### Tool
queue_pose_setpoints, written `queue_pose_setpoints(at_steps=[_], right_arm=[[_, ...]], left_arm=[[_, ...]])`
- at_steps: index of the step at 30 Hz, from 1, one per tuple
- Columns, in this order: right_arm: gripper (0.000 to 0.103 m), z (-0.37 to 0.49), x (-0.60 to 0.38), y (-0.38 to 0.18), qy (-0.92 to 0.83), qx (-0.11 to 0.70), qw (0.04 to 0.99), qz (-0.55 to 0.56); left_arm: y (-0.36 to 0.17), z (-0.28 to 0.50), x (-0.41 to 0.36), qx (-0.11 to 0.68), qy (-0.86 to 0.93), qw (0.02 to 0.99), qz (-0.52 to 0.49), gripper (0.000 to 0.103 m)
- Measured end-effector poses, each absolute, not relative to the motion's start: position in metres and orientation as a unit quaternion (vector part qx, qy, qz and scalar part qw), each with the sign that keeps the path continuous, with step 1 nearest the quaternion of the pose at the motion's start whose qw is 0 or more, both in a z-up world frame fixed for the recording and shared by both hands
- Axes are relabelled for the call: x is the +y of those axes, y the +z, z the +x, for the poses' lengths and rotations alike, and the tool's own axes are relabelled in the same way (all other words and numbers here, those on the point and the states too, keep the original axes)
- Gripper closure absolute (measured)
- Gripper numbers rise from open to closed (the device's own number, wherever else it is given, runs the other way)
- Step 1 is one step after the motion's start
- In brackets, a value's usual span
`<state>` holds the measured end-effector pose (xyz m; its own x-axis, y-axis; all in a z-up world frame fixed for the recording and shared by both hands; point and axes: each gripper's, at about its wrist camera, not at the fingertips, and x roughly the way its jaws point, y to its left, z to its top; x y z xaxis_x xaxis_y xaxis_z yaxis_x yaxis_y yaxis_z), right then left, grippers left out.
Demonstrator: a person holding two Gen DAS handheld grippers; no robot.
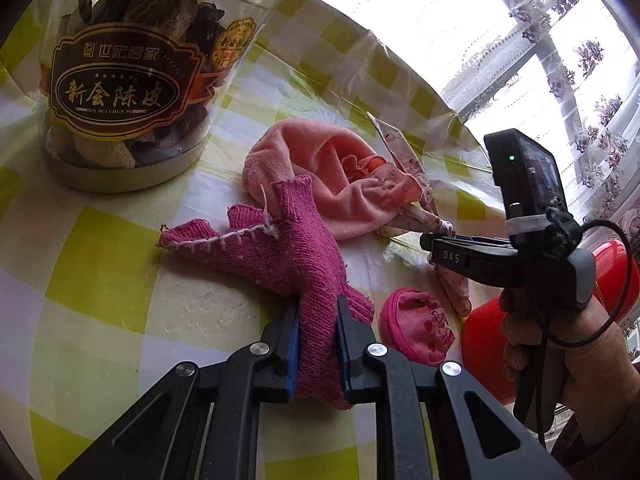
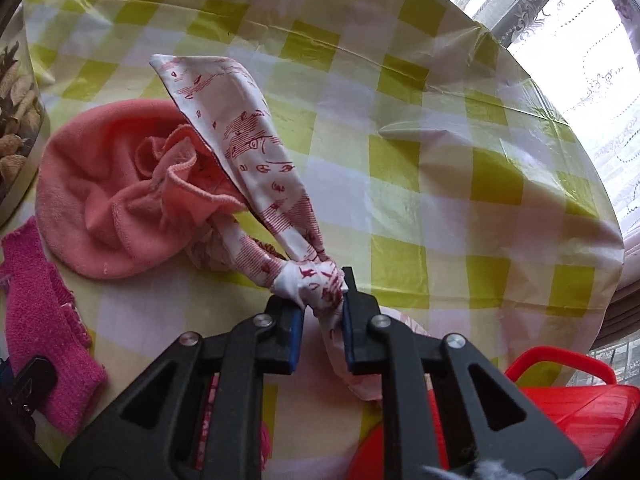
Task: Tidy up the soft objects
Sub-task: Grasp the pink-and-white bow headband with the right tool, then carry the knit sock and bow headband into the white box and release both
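On the far left we have the jar (image 1: 120, 80) standing on the checked counter (image 1: 100, 272). Next comes the magenta knit glove (image 1: 276, 256), and our left gripper (image 1: 316, 344) has its jaws clamped on the glove's near end; the glove's long axis runs up and away to the left from those jaws. Beyond it lies the pink towel (image 1: 320, 168), crumpled. Moving right, the printed cloth (image 2: 256, 152) stretches away up-left over the towel, while our right gripper (image 2: 320, 320) pinches its knotted near end. Lower right sits the red basket (image 2: 568, 404), just beside the right hand, so we judge the cloth has the shorter trip there.
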<state>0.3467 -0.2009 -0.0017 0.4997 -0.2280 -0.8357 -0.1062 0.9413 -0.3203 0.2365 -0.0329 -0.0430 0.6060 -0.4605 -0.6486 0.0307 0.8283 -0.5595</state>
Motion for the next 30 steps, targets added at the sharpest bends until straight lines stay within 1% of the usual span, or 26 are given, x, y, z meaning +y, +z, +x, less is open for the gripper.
queue_pose_setpoints(at_steps=[7,14,30], right_arm=[[0.086,0.315,-0.201,0.024,-0.001,0.470,0.876,-0.112],[0.086,0.270,-0.193,0.050,0.036,0.443,0.892,-0.087],[0.086,0.175,-0.201,0.068,0.074,0.425,0.900,-0.056]], left_arm=[[-0.040,0.232,-0.031,0.407,-0.145,0.864,-0.257,0.087],[-0.033,0.225,-0.030,0.391,-0.149,0.871,-0.259,0.087],[-0.022,0.205,-0.027,0.380,-0.143,0.878,-0.253,0.087]])
